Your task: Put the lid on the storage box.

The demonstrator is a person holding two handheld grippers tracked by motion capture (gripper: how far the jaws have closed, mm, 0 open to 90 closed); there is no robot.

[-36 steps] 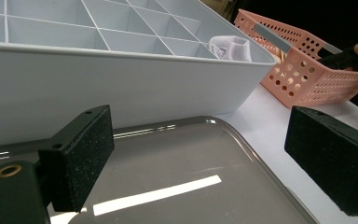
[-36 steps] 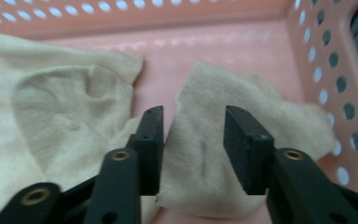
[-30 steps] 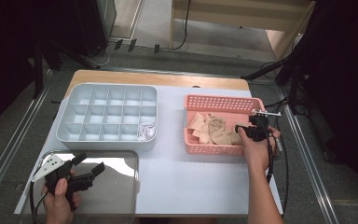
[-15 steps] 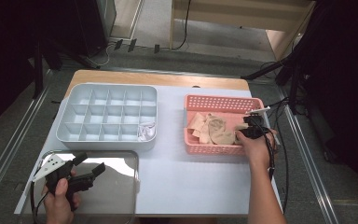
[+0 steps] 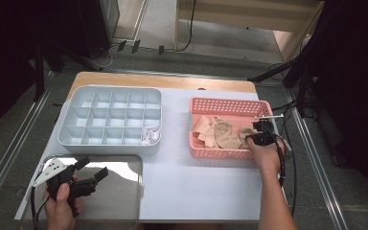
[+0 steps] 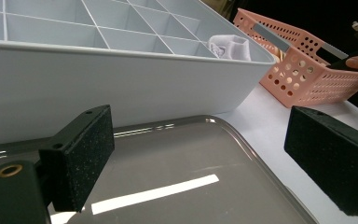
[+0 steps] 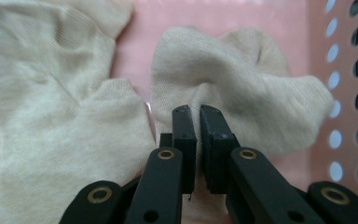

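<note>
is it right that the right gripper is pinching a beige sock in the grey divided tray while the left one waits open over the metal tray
Not quite: the right gripper is pinching the beige sock in the pink basket, not the grey divided tray; the high view shows it. Its jaws have just closed. The left gripper does wait open over the metal tray.

Grippers: 2, the left gripper [image 5: 90,170] and the right gripper [image 7: 198,116]
Pink baskets [image 5: 223,104]: 1
Beige socks [image 5: 223,134] in basket: number cannot be told, at least 2
Grey divided trays [image 5: 72,108]: 1
Tray compartments: 15
White cloth items [image 5: 151,136] in tray: 1
Metal trays [image 5: 124,177]: 1
</note>
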